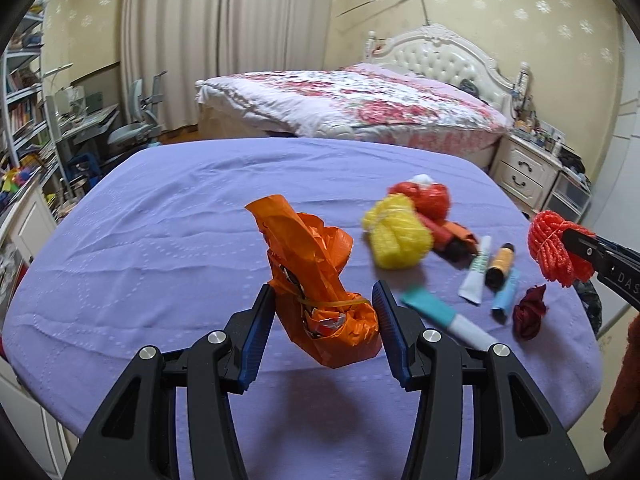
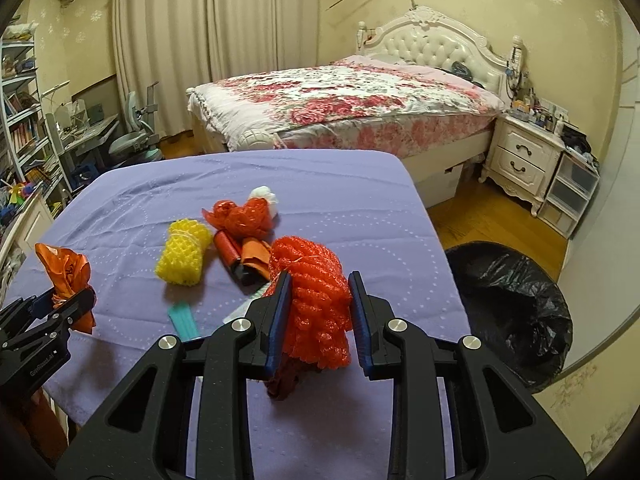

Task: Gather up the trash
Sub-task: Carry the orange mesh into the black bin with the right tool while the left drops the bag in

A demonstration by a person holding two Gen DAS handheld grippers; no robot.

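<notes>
Two pieces of trash up off the bench (image 2: 328, 184) at once, one in each gripper. Left gripper (image 1: 324, 308): jaws pinching the banded base of an orange plastic bundle (image 1: 320, 280), twisted top leaning up and away to the left, long axis roughly upright and crossing the line of the jaws; held clear of the purple cloth, to judge by the shadow beneath. Right gripper (image 2: 318, 312): jaws pressed in on a red foam net (image 2: 312, 300), bunched and hanging down between the pads, long axis close to vertical, a darker red scrap (image 2: 282, 380) showing just under it, whether caught or merely behind cannot be told. Deciding relation for the drop: black-lined bin (image 2: 508, 304) on the floor off the bench's right edge, below the bench top and to the right of the right gripper. Right hand clearly nearer, a short swing right and down over the rim; left hand well apart from it, with the whole remaining heap between. Still on the bench: yellow foam net (image 1: 396, 232), red mesh ball (image 1: 428, 200), dark rolls (image 2: 236, 256), several tubes (image 1: 476, 272) and a teal one (image 1: 428, 308) just beside the left jaws. Likely order: right load first, then left carried across above the heap, high enough not to drag the tubes.
</notes>
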